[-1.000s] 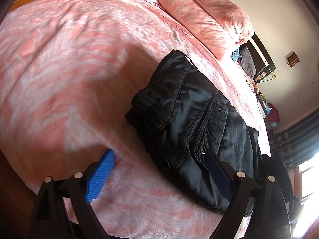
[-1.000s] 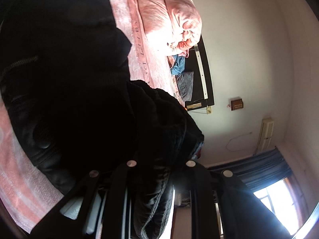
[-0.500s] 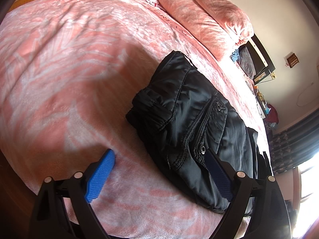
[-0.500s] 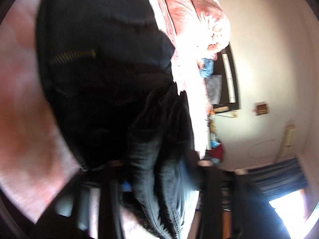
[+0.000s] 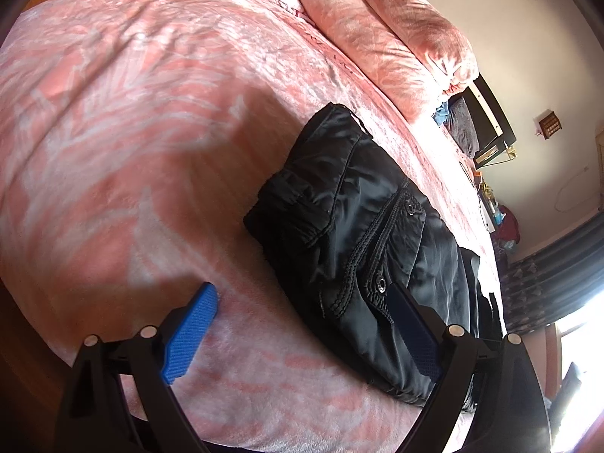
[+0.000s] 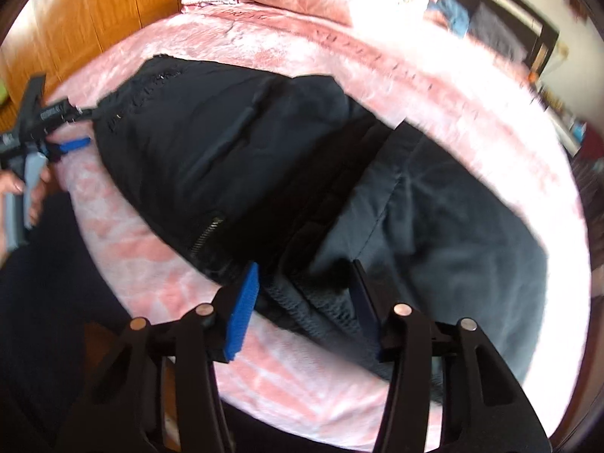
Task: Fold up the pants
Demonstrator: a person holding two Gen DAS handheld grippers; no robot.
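Below the closing, empty right hand-held gripper (image 6: 302, 302) lie the pants (image 6: 264, 158).

The pants (image 5: 362, 234) lie on the bed (image 5: 132, 132) near its edge, pillows (image 5: 385, 34) well behind them.

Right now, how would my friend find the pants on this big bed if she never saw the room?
Look for the big bed with the fuzzy pink blanket. Near its front edge, away from the rolled pink quilt at the head, lie the pants. They are the only shiny black thing on all that pink, with silver snaps on a stitched pocket.
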